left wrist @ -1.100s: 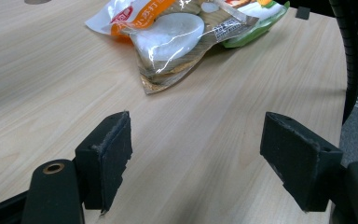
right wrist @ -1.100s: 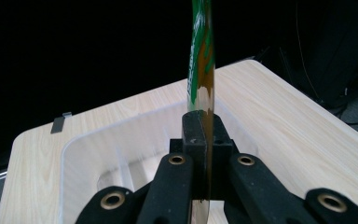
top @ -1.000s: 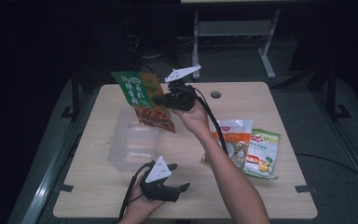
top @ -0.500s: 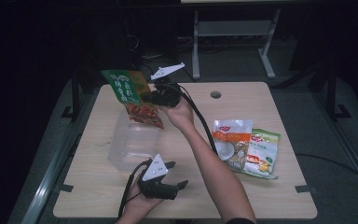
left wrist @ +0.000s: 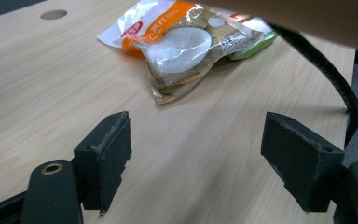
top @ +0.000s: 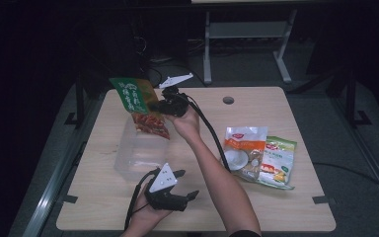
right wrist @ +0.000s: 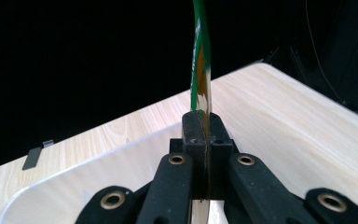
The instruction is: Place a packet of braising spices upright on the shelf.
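My right gripper (top: 154,105) is shut on a green and orange snack bag (top: 138,106), which it holds in the air over a clear plastic box (top: 138,155) on the left of the table. In the right gripper view the bag (right wrist: 200,60) stands edge-on, pinched between the jaws of that gripper (right wrist: 201,122), with the box rim (right wrist: 98,163) below. My left gripper (top: 186,185) rests open near the table's front edge, nothing between its jaws (left wrist: 196,154). Two more snack bags lie at the right: an orange one (top: 244,150) (left wrist: 177,42) and a green one (top: 279,160).
The wooden table (top: 103,207) has a round cable hole (top: 228,100) at the back. The right gripper's black cable (top: 212,136) runs along the forearm. A dark floor and a metal stand (top: 246,37) lie beyond the table.
The right gripper has carried the green bag leftward and a little away from the person, from the table's middle to above the clear box. The left gripper has stayed put.
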`<action>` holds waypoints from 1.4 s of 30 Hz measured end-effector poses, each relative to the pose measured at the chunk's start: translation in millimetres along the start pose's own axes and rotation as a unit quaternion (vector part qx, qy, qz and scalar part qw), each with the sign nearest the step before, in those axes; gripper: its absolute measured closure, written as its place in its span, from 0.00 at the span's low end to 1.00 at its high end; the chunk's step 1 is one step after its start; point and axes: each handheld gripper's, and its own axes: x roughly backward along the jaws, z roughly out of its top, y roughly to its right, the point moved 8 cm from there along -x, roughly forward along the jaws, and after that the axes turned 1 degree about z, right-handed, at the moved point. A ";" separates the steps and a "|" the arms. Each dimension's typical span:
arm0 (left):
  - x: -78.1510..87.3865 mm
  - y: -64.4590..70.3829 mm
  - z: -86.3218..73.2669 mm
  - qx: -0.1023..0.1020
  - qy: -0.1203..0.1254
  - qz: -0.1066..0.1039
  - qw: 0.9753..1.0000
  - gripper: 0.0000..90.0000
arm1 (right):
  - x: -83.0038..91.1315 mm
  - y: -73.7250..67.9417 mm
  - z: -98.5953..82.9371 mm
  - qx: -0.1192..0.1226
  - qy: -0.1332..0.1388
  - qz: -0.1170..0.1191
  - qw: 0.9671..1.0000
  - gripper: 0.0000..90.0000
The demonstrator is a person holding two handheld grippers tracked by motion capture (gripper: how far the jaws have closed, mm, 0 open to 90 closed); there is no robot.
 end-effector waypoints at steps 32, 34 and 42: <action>1.2 -4.7 -1.7 0.006 -0.004 0.005 1.000 0.27 | -7.2 14.3 -34.5 -0.019 -0.023 -0.011 0.999 0.96; 1.2 -4.9 -1.6 0.006 -0.003 0.006 1.000 0.27 | -5.5 14.5 -34.9 -0.021 -0.027 -0.011 0.999 0.92; -0.9 -4.7 -2.4 0.007 -0.005 0.006 1.000 0.27 | 11.8 18.5 -32.5 -0.021 -0.039 -0.025 0.999 0.77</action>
